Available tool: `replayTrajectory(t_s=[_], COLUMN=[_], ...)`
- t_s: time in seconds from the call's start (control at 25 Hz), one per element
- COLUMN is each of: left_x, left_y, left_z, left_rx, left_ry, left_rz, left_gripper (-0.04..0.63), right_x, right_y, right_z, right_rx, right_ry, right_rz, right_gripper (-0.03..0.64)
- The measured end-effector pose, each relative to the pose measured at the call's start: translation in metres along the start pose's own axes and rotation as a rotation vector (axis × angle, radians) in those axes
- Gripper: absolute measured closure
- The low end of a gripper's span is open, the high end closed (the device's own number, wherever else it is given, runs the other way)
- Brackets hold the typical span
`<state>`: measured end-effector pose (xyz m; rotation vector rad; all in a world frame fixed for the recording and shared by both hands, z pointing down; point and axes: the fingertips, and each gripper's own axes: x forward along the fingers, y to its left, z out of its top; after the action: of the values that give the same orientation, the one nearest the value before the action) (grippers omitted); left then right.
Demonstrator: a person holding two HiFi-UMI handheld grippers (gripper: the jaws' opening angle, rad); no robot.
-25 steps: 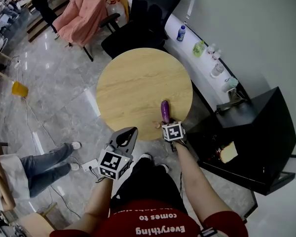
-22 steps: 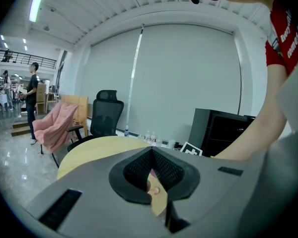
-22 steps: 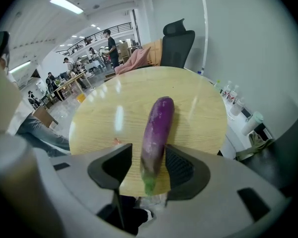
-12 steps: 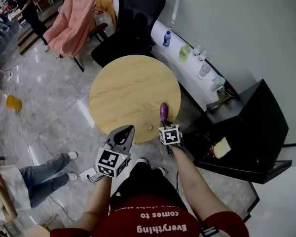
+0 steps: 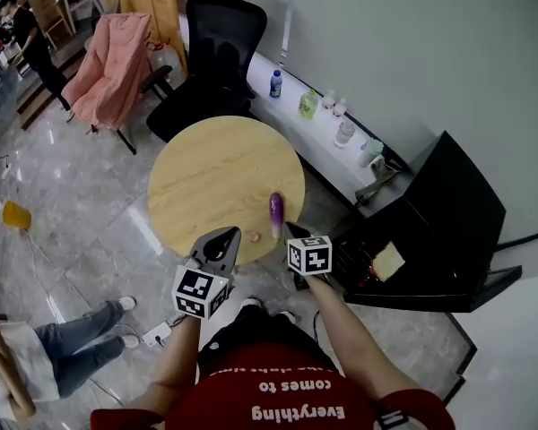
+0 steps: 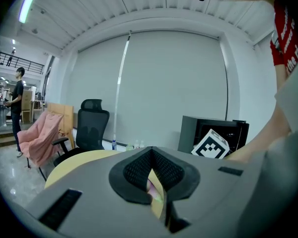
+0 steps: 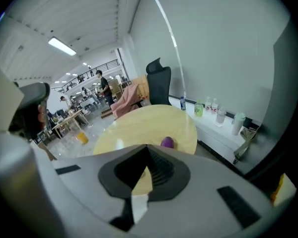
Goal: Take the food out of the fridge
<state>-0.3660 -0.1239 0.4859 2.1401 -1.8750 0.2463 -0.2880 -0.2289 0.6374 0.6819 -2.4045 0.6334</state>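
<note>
A purple eggplant (image 5: 276,211) (image 7: 167,142) lies near the edge of the round wooden table (image 5: 206,182) (image 7: 139,123), with a small light-brown item (image 5: 258,235) beside it. My right gripper (image 5: 292,233) (image 7: 146,150) hangs just off the table edge, clear of the eggplant, shut and empty. My left gripper (image 5: 219,245) (image 6: 150,155) hovers at the table's near edge, also shut with nothing in it. To the right stands the black fridge (image 5: 439,213) (image 6: 216,130) with its door open, and a yellow food item (image 5: 387,261) shows inside.
A black office chair (image 5: 220,34) and a chair draped in pink cloth (image 5: 108,56) stand beyond the table. Bottles (image 5: 309,104) line a white ledge along the wall. A seated person's legs (image 5: 72,348) are at the lower left.
My right gripper has left the eggplant lying on the table, lifted back from it and shut. The left gripper has risen slightly. The head view has swung towards the fridge.
</note>
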Motion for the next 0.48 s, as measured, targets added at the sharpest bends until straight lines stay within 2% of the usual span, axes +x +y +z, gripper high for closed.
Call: replayTrajectory(t_s=[0.24,0.48], left_x=[0.007,0.004], left_y=[-0.019,-0.030], left_z=[0.017,0.027], left_rx=[0.039,0.035], left_ry=[-0.032,-0.079], left_rz=[-0.031,-0.032], left_gripper=[0.589,0.589], right_x=[-0.047,-0.067], right_y=[0.025,0.033], right_z=[0.016,0.016], right_rx=[0.059,0.067], right_ry=[-0.109,-0.147], right_rz=[0.069,0.084], right_gripper=[0.606,0.606])
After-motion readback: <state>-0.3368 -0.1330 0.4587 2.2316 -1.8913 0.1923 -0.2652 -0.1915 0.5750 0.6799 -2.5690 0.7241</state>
